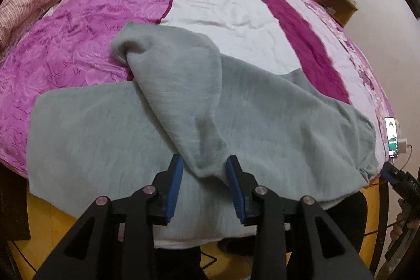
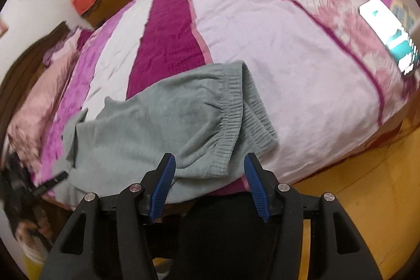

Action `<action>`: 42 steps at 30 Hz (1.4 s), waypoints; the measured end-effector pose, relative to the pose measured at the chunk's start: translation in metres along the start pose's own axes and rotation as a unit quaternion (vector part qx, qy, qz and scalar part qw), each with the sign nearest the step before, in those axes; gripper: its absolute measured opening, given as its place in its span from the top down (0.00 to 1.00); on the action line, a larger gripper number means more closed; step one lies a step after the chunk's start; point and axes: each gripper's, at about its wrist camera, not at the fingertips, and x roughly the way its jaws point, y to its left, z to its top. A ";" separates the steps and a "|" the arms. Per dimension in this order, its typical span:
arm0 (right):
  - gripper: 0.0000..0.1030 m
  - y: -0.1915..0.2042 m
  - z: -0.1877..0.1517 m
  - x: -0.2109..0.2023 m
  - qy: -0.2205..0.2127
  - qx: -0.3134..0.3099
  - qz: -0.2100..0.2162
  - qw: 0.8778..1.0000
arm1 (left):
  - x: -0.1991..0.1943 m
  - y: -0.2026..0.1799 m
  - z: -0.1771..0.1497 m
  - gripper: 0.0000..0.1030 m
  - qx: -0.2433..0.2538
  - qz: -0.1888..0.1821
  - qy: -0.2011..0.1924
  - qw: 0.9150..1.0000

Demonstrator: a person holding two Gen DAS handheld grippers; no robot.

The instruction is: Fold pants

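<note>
**A:** Where are the pants right now?

**B:** The soft grey fleece pants (image 1: 262,122) lie across the near edge of the bed with the pink, white and magenta striped quilt (image 1: 236,4), and some fabric hangs over the side toward me. In my left wrist view one leg (image 1: 173,64) is thrown over the rest, running from about eleven o'clock down to the centre.

**A:** And your left gripper?

**B:** My left gripper (image 1: 204,169) is spread apart, its blue ribbed pads (image 1: 175,185) either side of the bottom end of that draped leg. The cloth sits between them but I see no pinch, so I call it released. I judge it sits there because that end is the handle for laying the leg straight.

**A:** The right one?

**B:** My right gripper (image 2: 208,175) is also released, jaws wide, straddling the ribbed elastic waistband (image 2: 231,117) at twelve o'clock. The waistband is doubled over on itself, which is probably why I am lined up on it: it needs flattening before any fold.

**A:** Anything else near?

**B:** A lit phone (image 1: 392,137) on the quilt at three o'clock in the left view, well apart from the pants. The right view is blurred toward its edges.
</note>
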 end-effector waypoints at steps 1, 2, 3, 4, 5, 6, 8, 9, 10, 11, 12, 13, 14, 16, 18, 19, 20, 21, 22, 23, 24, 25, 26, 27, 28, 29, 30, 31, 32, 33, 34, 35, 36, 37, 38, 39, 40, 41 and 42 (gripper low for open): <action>0.53 0.000 0.001 0.004 0.004 0.006 0.004 1.000 | 0.003 0.000 0.001 0.65 -0.002 0.002 0.002 1.000; 0.53 0.000 0.002 0.010 0.010 0.013 0.003 1.000 | 0.008 0.000 0.001 0.65 -0.004 0.006 0.007 1.000; 0.53 -0.001 0.003 0.015 0.016 0.019 -0.003 1.000 | 0.011 0.001 0.000 0.65 -0.005 0.007 0.009 1.000; 0.53 -0.001 0.003 0.021 0.023 0.027 -0.006 0.999 | 0.013 0.001 0.000 0.65 -0.006 0.007 0.012 1.000; 0.53 -0.002 0.002 0.026 0.030 0.037 0.002 0.999 | 0.015 0.002 -0.001 0.65 -0.008 0.007 0.014 1.000; 0.53 -0.003 0.000 0.029 0.036 0.046 0.014 0.998 | 0.017 0.003 -0.002 0.65 -0.008 0.006 0.015 1.000; 0.53 -0.006 -0.002 0.036 0.050 0.068 0.044 0.995 | 0.021 0.005 -0.002 0.65 -0.010 0.004 0.017 1.000; 0.53 -0.007 -0.002 0.038 0.053 0.075 0.049 0.995 | 0.023 0.006 -0.002 0.65 -0.012 0.003 0.018 1.000; 0.53 -0.008 -0.002 0.039 0.051 0.079 0.051 0.994 | 0.025 0.007 -0.002 0.65 -0.014 0.003 0.018 1.000; 0.53 -0.010 0.000 0.039 0.048 0.083 0.055 0.994 | 0.027 0.007 -0.003 0.65 -0.016 0.002 0.018 1.000; 0.53 -0.012 0.001 0.039 0.045 0.090 0.060 0.993 | 0.028 0.007 -0.002 0.65 -0.018 0.002 0.017 1.000; 0.53 -0.013 0.002 0.040 0.044 0.096 0.064 0.992 | 0.028 0.007 -0.002 0.65 -0.018 0.002 0.016 1.000; 0.54 -0.015 0.003 0.040 0.046 0.106 0.068 0.991 | 0.028 0.006 -0.003 0.65 -0.015 0.003 0.014 1.000; 0.59 -0.017 0.003 0.039 0.047 0.116 0.070 0.990 | 0.029 0.005 -0.002 0.65 -0.010 0.005 0.012 1.000; 0.63 -0.016 0.002 0.035 0.039 0.114 0.069 0.990 | 0.029 0.004 -0.002 0.65 -0.006 0.007 0.011 1.000; 0.64 -0.016 0.002 0.034 0.036 0.114 0.069 0.990 | 0.030 0.004 -0.003 0.65 -0.005 0.007 0.010 1.000; 0.65 -0.015 0.001 0.031 0.033 0.114 0.072 0.990 | 0.030 0.004 -0.002 0.65 -0.004 0.007 0.009 1.000; 0.65 -0.015 0.000 0.029 0.028 0.115 0.075 0.990 | 0.030 0.004 -0.002 0.65 -0.004 0.007 0.009 1.000; 0.65 -0.014 -0.001 0.027 0.026 0.114 0.076 0.990 | 0.031 0.004 -0.001 0.65 -0.003 0.008 0.009 1.000; 0.65 -0.014 0.000 0.025 0.024 0.113 0.076 0.990 | 0.031 0.004 -0.001 0.65 -0.003 0.009 0.008 1.000; 0.65 -0.013 -0.001 0.024 0.023 0.111 0.076 0.991 | 0.031 0.004 -0.001 0.65 -0.001 0.009 0.008 1.000; 0.65 -0.012 0.000 0.023 0.023 0.109 0.076 0.991 | 0.032 0.003 -0.001 0.65 0.000 0.011 0.007 1.000; 0.65 -0.012 0.000 0.023 0.022 0.108 0.076 0.991 | 0.032 0.003 -0.001 0.65 0.001 0.012 0.006 1.000; 0.65 -0.012 0.000 0.023 0.022 0.109 0.077 0.991 | 0.032 0.002 -0.001 0.65 0.002 0.013 0.005 1.000; 0.65 -0.012 0.001 0.024 0.021 0.111 0.078 0.990 | 0.032 0.002 -0.001 0.65 0.003 0.013 0.005 1.000; 0.65 -0.013 0.001 0.024 0.020 0.114 0.080 0.990 | 0.032 0.002 -0.001 0.65 0.004 0.014 0.004 1.000; 0.65 -0.013 0.000 0.025 0.021 0.116 0.081 0.990 | 0.033 0.001 -0.001 0.65 0.004 0.013 0.003 1.000; 0.66 -0.014 0.000 0.026 0.022 0.118 0.081 0.990 | 0.033 0.001 -0.001 0.65 0.004 0.013 0.002 1.000; 0.67 -0.015 -0.001 0.026 0.024 0.118 0.079 0.990 | 0.033 0.002 -0.001 0.66 0.003 0.012 0.002 1.000; 0.68 -0.016 -0.001 0.027 0.026 0.118 0.076 0.990 | 0.033 0.002 -0.001 0.67 0.003 0.009 0.001 1.000; 0.69 -0.016 -0.001 0.028 0.027 0.119 0.074 0.990 | 0.033 0.002 -0.001 0.71 0.002 0.005 0.001 1.000; 0.70 -0.017 -0.001 0.029 0.029 0.121 0.071 0.990 | 0.033 0.002 -0.001 0.75 0.001 0.000 0.002 1.000; 0.70 -0.018 -0.001 0.030 0.031 0.124 0.071 0.989 | 0.033 0.003 0.000 0.76 0.000 -0.003 0.002 1.000; 0.71 -0.020 -0.001 0.031 0.032 0.127 0.072 0.989 | 0.033 0.002 0.000 0.77 0.000 -0.005 0.002 1.000; 0.73 -0.021 -0.001 0.032 0.034 0.130 0.071 0.988 | 0.033 0.002 0.000 0.78 0.001 -0.006 0.002 1.000; 0.74 -0.022 -0.002 0.032 0.035 0.131 0.071 0.988 | 0.033 0.002 0.000 0.79 0.001 -0.008 0.001 1.000; 0.76 -0.022 -0.002 0.032 0.035 0.131 0.069 0.988 | 0.033 0.002 0.000 0.79 0.002 -0.008 0.001 1.000; 0.78 -0.022 -0.003 0.031 0.035 0.130 0.067 0.989 | 0.034 0.002 0.000 0.79 0.002 -0.009 0.001 1.000; 0.78 -0.022 -0.003 0.030 0.034 0.130 0.066 0.989 | 0.034 0.002 0.000 0.79 0.001 -0.010 0.000 1.000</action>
